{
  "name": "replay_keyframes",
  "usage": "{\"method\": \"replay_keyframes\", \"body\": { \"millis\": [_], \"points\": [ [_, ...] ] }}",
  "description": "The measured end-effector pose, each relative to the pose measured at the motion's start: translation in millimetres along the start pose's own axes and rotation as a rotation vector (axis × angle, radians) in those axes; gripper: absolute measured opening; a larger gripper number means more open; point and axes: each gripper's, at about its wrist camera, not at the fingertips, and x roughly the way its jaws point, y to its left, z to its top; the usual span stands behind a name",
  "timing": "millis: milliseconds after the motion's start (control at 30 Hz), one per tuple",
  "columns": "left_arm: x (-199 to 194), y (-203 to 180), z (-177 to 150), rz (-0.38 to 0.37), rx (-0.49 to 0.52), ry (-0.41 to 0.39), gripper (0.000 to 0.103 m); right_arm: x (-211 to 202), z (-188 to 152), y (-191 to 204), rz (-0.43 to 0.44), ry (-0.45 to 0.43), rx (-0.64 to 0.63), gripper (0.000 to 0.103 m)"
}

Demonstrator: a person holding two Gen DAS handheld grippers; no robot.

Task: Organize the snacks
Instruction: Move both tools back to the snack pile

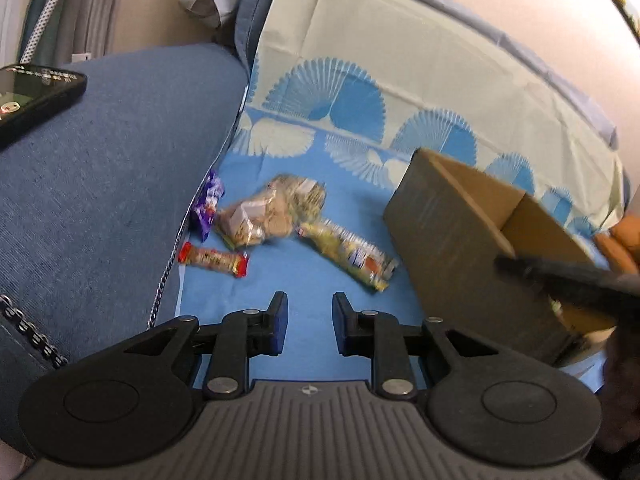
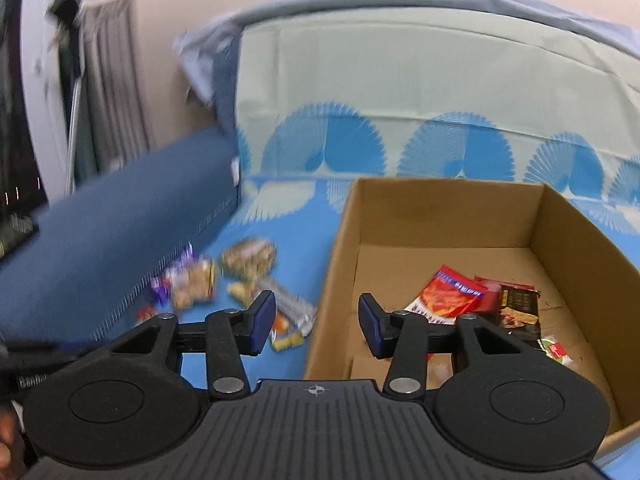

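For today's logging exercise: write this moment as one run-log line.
left gripper: open, empty | right gripper: open, empty | cardboard box: some snacks inside | loose snacks: on cloth

Both wrist cameras are looking forward and downward, close over the blue cloth [image 1: 312, 280]. Both are sharing the cardboard box [image 2: 440, 216] and scattered snacks [image 1: 276, 216].
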Motion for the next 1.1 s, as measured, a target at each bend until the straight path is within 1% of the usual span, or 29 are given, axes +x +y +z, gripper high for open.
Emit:
{"method": "replay_keyframes", "body": {
  "millis": [33, 100, 133, 167, 200, 267, 300, 333, 400, 567, 733, 867, 967, 1100],
  "points": [
    [-1.9, 0.0, 0.0, -0.007, -0.002, -0.004, 0.026, 5.3, -2.3, 6.6, -0.045, 0.025, -0.031, 0.047],
    [-4.6, 1.8, 0.8, -0.017, -0.008, -0.007, 0.026, 14.0, -7.0, 9.1, -0.122, 0.061, -0.031, 0.040],
    [-5.4, 1.4, 1.3, -0.022, -0.012, -0.010, 0.026, 18.1, -8.0, 6.7, -0.136, 0.080, -0.003, 0.036],
    [-6.1, 1.5, 1.2, -0.026, -0.017, -0.011, 0.026, 19.7, -10.7, 3.4, -0.128, 0.090, 0.027, 0.030],
    [-5.7, 1.9, 1.2, -0.025, -0.021, -0.008, 0.026, 21.3, -11.3, 4.0, -0.122, 0.095, 0.039, 0.027],
    [-3.7, 2.1, 2.0, -0.021, -0.024, -0.003, 0.026, 19.3, -16.6, 15.7, -0.138, 0.082, -0.017, 0.009],
    [-3.3, 1.6, 2.4, -0.021, -0.023, -0.004, 0.026, 18.4, -18.7, 23.3, -0.160, 0.076, -0.051, 0.009],
    [-3.0, 1.5, 2.4, -0.021, -0.020, -0.006, 0.026, 17.5, -21.4, 27.9, -0.187, 0.072, -0.059, 0.009],
    [-2.7, 0.7, 2.4, -0.022, -0.012, -0.008, 0.026, 16.2, -22.7, 27.8, -0.202, 0.067, -0.036, 0.009],
    [1.1, 1.0, 2.4, -0.018, -0.014, -0.005, 0.027, 24.2, -19.9, 28.2, -0.234, 0.069, -0.035, 0.010],
    [2.7, 1.7, 2.9, -0.017, -0.012, -0.002, 0.027, 27.4, -19.8, 20.2, -0.300, 0.075, -0.014, 0.012],
    [5.3, 0.7, 2.8, -0.013, -0.008, 0.005, 0.027, 27.3, -20.4, 17.2, -0.333, 0.081, -0.004, 0.013],
    [6.9, -0.7, 2.5, -0.009, -0.002, 0.007, 0.027, 27.9, -21.9, 19.7, -0.348, 0.085, -0.011, 0.014],
    [7.5, -1.0, 2.3, -0.007, -0.004, 0.007, 0.028, 27.5, -21.2, 18.5, -0.341, 0.084, 0.009, 0.014]
  ]
}}
